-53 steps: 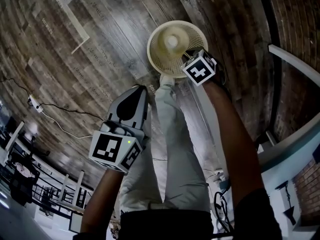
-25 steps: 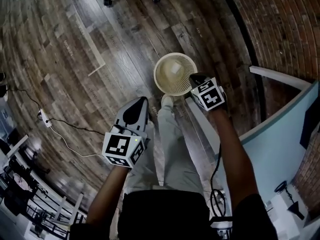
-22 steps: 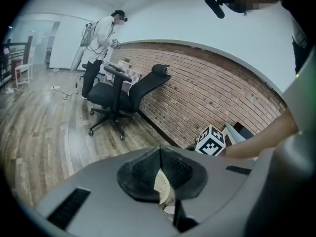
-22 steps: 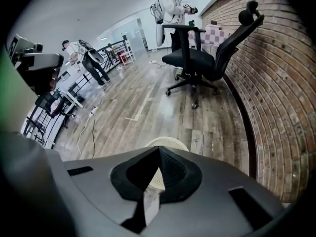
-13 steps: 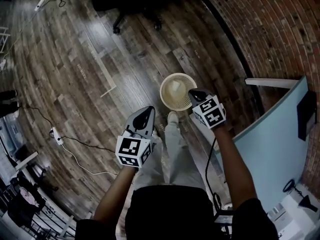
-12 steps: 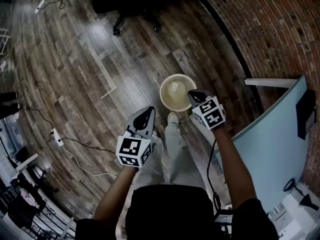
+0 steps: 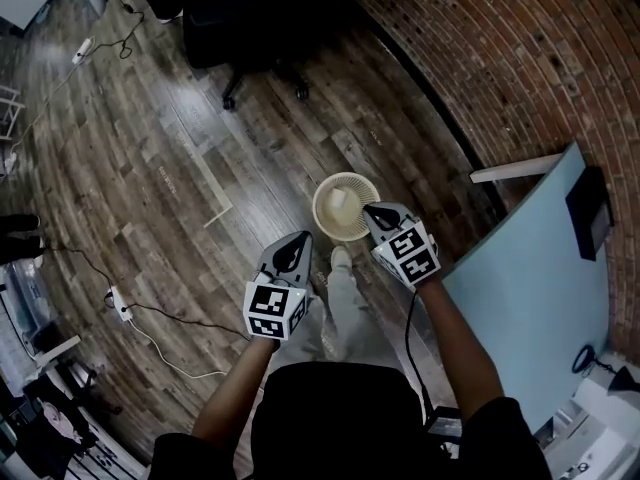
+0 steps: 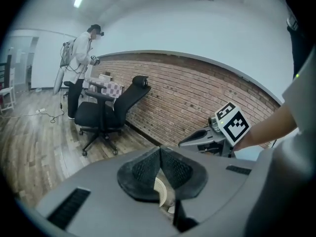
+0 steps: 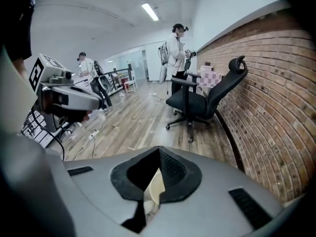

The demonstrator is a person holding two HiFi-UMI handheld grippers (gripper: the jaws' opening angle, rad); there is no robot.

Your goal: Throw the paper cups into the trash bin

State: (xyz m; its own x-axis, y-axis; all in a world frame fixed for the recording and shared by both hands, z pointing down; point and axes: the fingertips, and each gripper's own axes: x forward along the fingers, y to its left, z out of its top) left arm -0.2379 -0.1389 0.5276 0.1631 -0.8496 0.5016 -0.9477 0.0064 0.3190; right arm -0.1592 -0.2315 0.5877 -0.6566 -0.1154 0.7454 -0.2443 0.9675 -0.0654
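In the head view, a cream mesh trash bin (image 7: 345, 206) stands on the wooden floor with a pale paper cup (image 7: 342, 199) lying inside it. My right gripper (image 7: 374, 211) hangs over the bin's right rim, jaws shut and empty. My left gripper (image 7: 292, 249) is to the bin's lower left, well apart from it, also shut with nothing in it. In the left gripper view the jaws (image 8: 160, 153) meet at the tips, and a sliver of the bin (image 8: 161, 192) shows below them. The right gripper view shows closed jaws (image 9: 159, 154) above the bin (image 9: 153, 187).
A black office chair (image 7: 248, 20) stands at the far side of the floor. A brick wall (image 7: 520, 58) runs along the right, with a light blue panel (image 7: 525, 278) beside my right arm. A power strip and cable (image 7: 120, 303) lie at the left. People (image 9: 177, 53) stand further off.
Both grippers have risen away from the floor, the right one more. The bin looks smaller and farther below. The jaws stay shut.
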